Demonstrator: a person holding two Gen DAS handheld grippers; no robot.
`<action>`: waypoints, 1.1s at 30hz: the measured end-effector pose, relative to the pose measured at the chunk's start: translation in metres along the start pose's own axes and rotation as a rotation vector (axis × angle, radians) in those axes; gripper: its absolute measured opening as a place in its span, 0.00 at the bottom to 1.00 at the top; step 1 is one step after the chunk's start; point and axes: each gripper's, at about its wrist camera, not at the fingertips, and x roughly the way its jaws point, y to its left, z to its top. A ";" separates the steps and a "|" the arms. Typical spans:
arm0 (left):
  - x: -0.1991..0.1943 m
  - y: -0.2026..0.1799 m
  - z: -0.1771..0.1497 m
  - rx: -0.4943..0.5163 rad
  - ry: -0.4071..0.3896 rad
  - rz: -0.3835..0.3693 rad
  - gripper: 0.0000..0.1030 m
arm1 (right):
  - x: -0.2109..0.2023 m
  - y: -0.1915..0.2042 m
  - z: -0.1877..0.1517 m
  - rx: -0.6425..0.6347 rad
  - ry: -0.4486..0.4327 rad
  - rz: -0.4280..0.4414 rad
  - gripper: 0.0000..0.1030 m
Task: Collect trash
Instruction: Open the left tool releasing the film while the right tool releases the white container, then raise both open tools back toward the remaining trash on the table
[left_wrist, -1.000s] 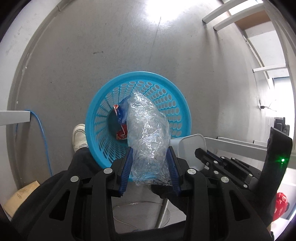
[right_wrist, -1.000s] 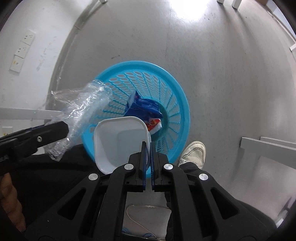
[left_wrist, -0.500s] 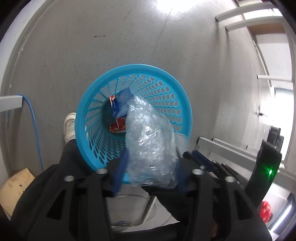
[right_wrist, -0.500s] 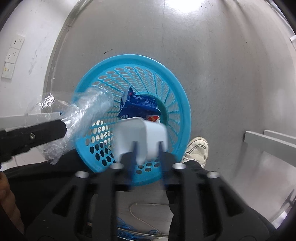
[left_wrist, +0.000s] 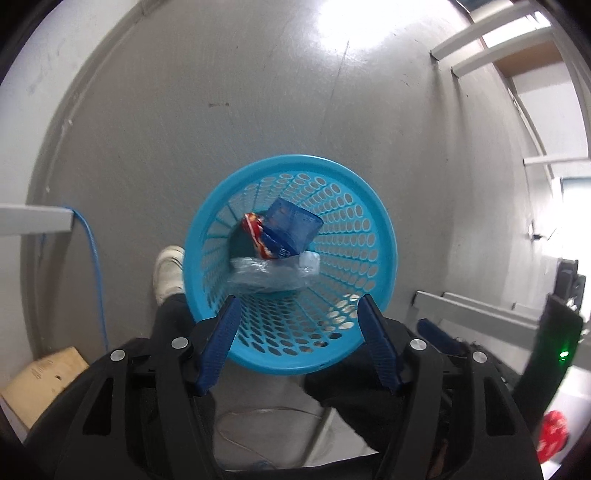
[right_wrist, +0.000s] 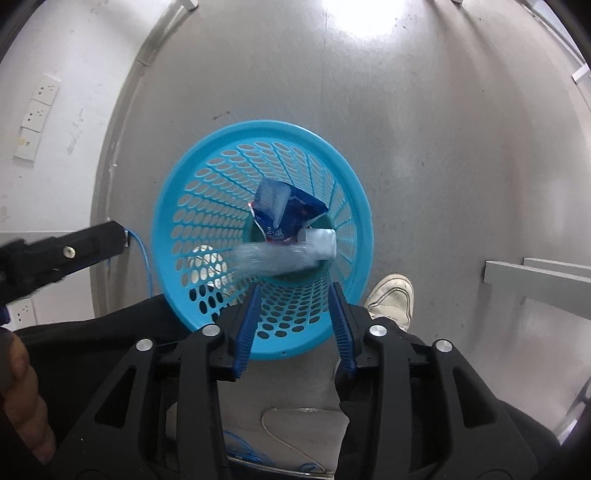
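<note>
- The left gripper (left_wrist: 297, 325) points down over the basket; its jaws stand wide and are opening, with nothing between the blue pads (left_wrist: 218, 343).
- The right gripper (right_wrist: 293, 314) also points down; its jaws are parted less widely and are opening, and nothing is pressed between them.
- Below both sits a round blue basket (left_wrist: 384, 236) with perforated walls, standing on the grey floor (left_wrist: 258, 92).
- Inside it lies a blue and red snack wrapper (left_wrist: 284, 230) toward the far side of the bottom.
- Just nearer than the wrapper lies a crumpled clear plastic bottle (left_wrist: 266, 278), blurred in both views, stretched left to right across the lower part of the basket.
- A small white tub (right_wrist: 321, 242) lies at the bottle's right end, touching the wrapper.
- All three pieces of trash are well below the jaws and apart from them.
- The basket's near rim shows between each gripper's pads.
- A white shoe (left_wrist: 168, 273) stands just left of the basket in the left wrist view; dark trouser legs press against its near rim.
- A blue cable (left_wrist: 94, 258) hangs by the wall at left, a cardboard box (left_wrist: 40, 380) lies near left, and grey frame bars (left_wrist: 476, 314) run at right.
- The floor beyond the basket's far rim is open.
</note>
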 end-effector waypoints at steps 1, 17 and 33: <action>-0.004 -0.002 -0.002 0.012 -0.013 0.010 0.64 | -0.005 0.001 -0.002 -0.007 -0.012 0.001 0.36; -0.063 -0.005 -0.054 0.078 -0.223 0.046 0.73 | -0.090 0.030 -0.055 -0.146 -0.211 -0.005 0.54; -0.138 -0.005 -0.131 0.107 -0.415 0.036 0.94 | -0.198 0.023 -0.151 -0.158 -0.366 0.119 0.73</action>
